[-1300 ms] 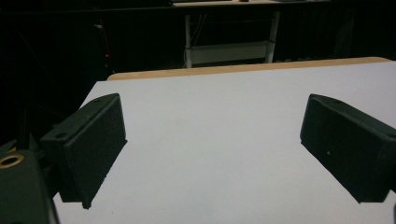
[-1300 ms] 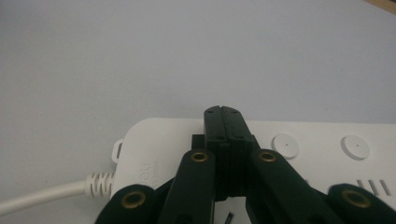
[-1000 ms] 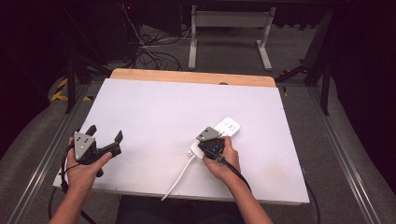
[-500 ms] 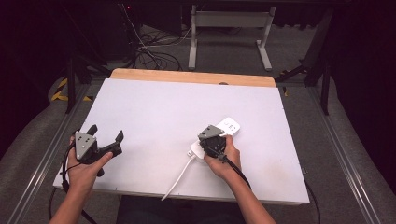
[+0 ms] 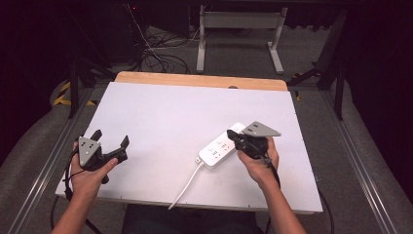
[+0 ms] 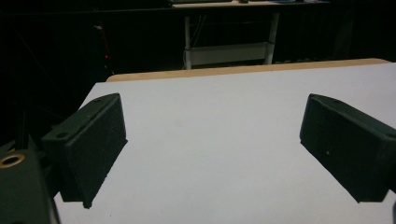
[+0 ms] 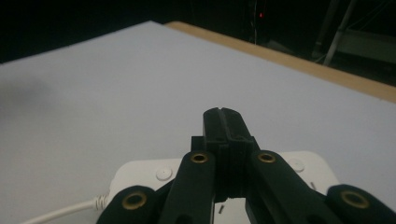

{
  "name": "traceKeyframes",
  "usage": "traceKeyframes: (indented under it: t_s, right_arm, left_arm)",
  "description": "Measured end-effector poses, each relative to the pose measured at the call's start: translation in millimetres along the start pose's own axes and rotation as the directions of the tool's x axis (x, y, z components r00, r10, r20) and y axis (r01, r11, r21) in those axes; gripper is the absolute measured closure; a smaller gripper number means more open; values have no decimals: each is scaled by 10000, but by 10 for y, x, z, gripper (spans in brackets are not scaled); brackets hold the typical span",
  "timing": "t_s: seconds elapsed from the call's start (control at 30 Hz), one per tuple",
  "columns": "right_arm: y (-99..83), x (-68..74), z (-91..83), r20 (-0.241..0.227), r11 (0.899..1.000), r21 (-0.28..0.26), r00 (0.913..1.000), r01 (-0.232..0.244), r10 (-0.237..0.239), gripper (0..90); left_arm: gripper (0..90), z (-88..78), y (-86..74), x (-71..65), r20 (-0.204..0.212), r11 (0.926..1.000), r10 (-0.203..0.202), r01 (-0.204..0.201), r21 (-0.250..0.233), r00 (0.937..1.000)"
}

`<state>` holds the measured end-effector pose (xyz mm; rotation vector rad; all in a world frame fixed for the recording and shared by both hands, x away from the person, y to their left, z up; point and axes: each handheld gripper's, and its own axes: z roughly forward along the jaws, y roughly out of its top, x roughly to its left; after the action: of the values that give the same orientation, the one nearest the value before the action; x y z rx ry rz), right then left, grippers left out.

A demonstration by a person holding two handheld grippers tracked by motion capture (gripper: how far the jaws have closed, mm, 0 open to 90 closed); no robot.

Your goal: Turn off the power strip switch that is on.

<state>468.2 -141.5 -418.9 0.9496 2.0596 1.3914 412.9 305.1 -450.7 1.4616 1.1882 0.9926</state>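
A white power strip [image 5: 217,147] lies slantwise on the white table [image 5: 185,112], right of centre, and its white cable [image 5: 185,187] runs off the near edge. My right gripper [image 5: 231,136] hovers over the strip's right end and points left, jaws shut with nothing between them. In the right gripper view the shut tips [image 7: 223,115] sit above the strip [image 7: 154,173], and the cable [image 7: 60,212] trails off to the lower left. My left gripper [image 5: 111,139] rests near the front left corner, open and empty. Its black pads [image 6: 93,144] stand wide apart over bare table.
A wooden strip [image 5: 199,79] edges the table's far side. Beyond it stand a metal frame's legs [image 5: 238,29] and loose floor cables [image 5: 156,56]. Rails [image 5: 46,161] run along the floor on both sides of the table.
My right gripper has lifted and shifted right off the middle of the power strip, uncovering more of it. The strip and the left gripper have stayed put.
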Motion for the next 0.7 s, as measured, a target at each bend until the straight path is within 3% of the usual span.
traceKeyframes:
  t_s: [0.03, 0.1, 0.27, 0.37, 0.57, 0.7]
  right_arm:
    - [1, -71, -138, -89, 9983, -580, 9999, -68, 63, 900]
    - [-11, -144, -267, -112, 9939, -1096, 9998, -155, 143, 900]
    - [-118, -297, -497, 38, 9842, -1727, 9992, -395, 408, 900]
    - [-339, -420, -682, -32, 9697, -2353, 9977, -663, 674, 900]
    - [-533, -482, -786, 380, 9563, -2911, 9985, -264, 392, 900]
    - [-582, -508, -774, 499, 9356, -3492, 9961, -514, 734, 900]
  left_arm:
    - [76, 9, 3, -7, 30, 10000, 50, -50, 26, 10000]
    - [76, 14, 4, -8, 21, 10000, 72, -72, 20, 10000]
    - [76, 23, 3, -14, -16, 10000, 30, -30, -38, 10000]
    - [76, 27, 4, -9, -58, 10000, -19, 19, -38, 10000]
    - [77, 18, 16, -16, -98, 9999, -42, 41, -117, 9999]
    - [77, 26, 17, -9, -107, 9999, -46, 45, -117, 9999]
